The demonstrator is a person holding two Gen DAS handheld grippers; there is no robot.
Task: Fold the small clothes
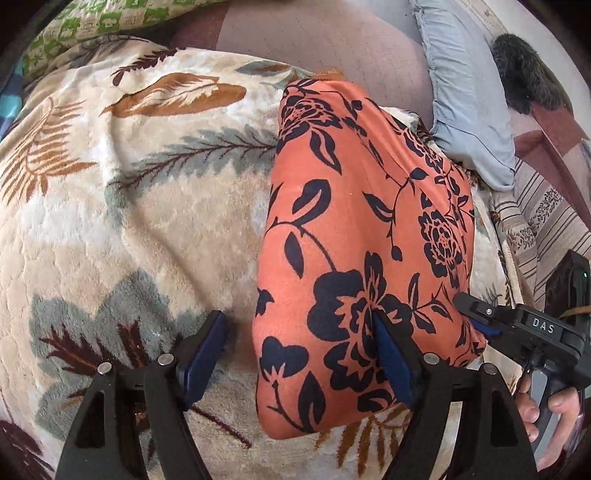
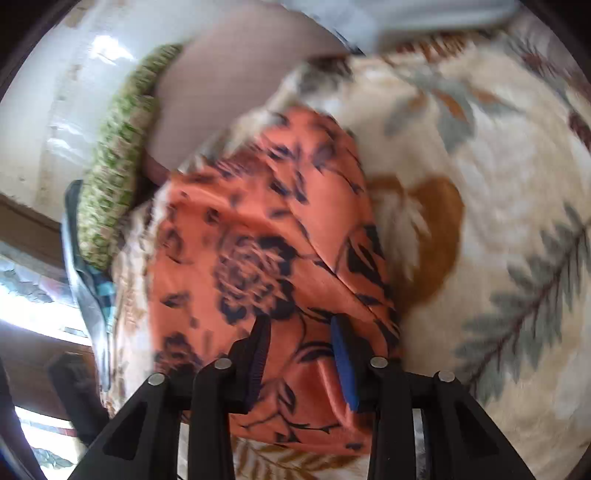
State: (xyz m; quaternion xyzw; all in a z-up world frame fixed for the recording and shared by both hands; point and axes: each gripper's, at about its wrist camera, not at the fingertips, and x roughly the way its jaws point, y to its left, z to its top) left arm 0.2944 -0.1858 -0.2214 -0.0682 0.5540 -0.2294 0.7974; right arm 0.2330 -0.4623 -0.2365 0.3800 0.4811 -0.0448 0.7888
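Note:
An orange garment with a dark floral print (image 1: 354,229) lies folded on a cream leaf-patterned blanket (image 1: 129,206). My left gripper (image 1: 299,339) is open above its near left edge; one finger is over the blanket, the other over the cloth. My right gripper appears in the left wrist view (image 1: 476,317) at the garment's right edge. In the blurred right wrist view the right gripper (image 2: 301,347) is partly open over the garment (image 2: 258,240), with cloth between the fingers; no grip shows.
A green-and-white pillow (image 1: 92,26) lies at the back left, a grey-blue pillow (image 1: 465,99) and a dark furry thing (image 1: 524,74) at the back right. Striped bedding (image 1: 546,221) is on the right. A wall and window (image 2: 33,288) show in the right wrist view.

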